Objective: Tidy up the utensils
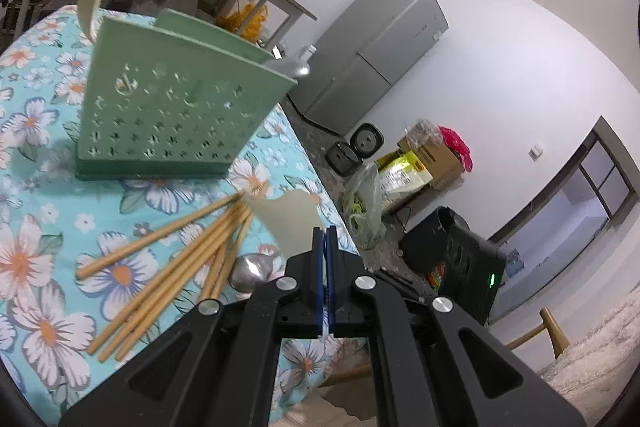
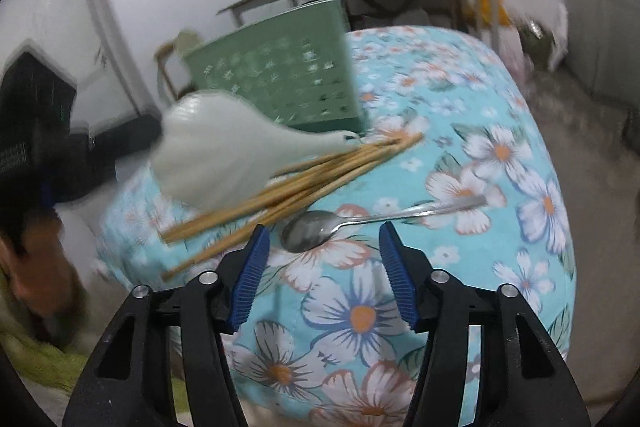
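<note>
Your left gripper (image 1: 325, 233) is clamped on the white paddle (image 1: 290, 223), low centre of its view; your right gripper (image 2: 322, 241) hangs wide apart just before the spoon (image 2: 316, 229). The chopsticks (image 1: 168, 259) lie lower left, loose; the caddy (image 1: 176, 107) upper left already holds some utensils, so most is left

Chopsticks (image 1: 176, 259) before holder (image 1: 176, 107) on table (image 1: 36, 131); spoon (image 2: 348, 223) right of chopsticks.
</note>
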`<state>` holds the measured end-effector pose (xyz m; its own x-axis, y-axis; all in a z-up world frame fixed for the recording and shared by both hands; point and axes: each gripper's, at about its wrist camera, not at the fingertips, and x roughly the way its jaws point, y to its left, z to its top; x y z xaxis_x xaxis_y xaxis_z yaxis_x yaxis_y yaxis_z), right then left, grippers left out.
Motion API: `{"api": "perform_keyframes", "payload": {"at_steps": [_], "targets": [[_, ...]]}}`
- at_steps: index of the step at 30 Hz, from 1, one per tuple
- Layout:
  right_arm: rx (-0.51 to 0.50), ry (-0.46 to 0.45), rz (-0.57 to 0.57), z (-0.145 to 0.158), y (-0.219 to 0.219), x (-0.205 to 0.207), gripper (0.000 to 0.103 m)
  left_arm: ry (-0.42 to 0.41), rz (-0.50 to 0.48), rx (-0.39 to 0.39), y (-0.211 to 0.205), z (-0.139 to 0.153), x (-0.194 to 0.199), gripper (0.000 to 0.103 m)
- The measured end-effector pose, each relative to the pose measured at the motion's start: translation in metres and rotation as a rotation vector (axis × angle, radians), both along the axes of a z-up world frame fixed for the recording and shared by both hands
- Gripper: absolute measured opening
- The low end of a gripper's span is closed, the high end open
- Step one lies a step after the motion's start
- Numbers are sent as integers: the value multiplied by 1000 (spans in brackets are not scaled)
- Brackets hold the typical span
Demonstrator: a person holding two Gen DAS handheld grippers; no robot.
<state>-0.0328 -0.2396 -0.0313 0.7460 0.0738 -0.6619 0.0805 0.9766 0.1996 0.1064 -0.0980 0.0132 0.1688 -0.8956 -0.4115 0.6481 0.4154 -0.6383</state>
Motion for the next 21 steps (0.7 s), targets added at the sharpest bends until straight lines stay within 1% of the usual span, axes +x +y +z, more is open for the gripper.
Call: {"api": "perform_keyframes", "payload": {"at_steps": [4,7,9,11,13,16,18,21], "targets": [[-153,10,79,-5,26,5,45,14,31,-20,9,5,6,0],[-312,8,134,-8,47,10,41,20,51,-34,15,7,10,0],[-425,14,157,-12,55,11,36,20,62,-36,17,7,13,0],[-511,15,162,-13,55,9,33,21,69,-39,19,7,13,0],[-579,22,157,-14,50,8,33,22,72,-40,21,7,14,0],[-713,51,161,-21,42,11,33,22,74,-38,22,7,15,0],[-831,83,212,-32,43,13,31,25,75,-38,23,6,15,0],[-966,110,314,-49,53,18,25,28,81,-40,28,7,15,0]]}}
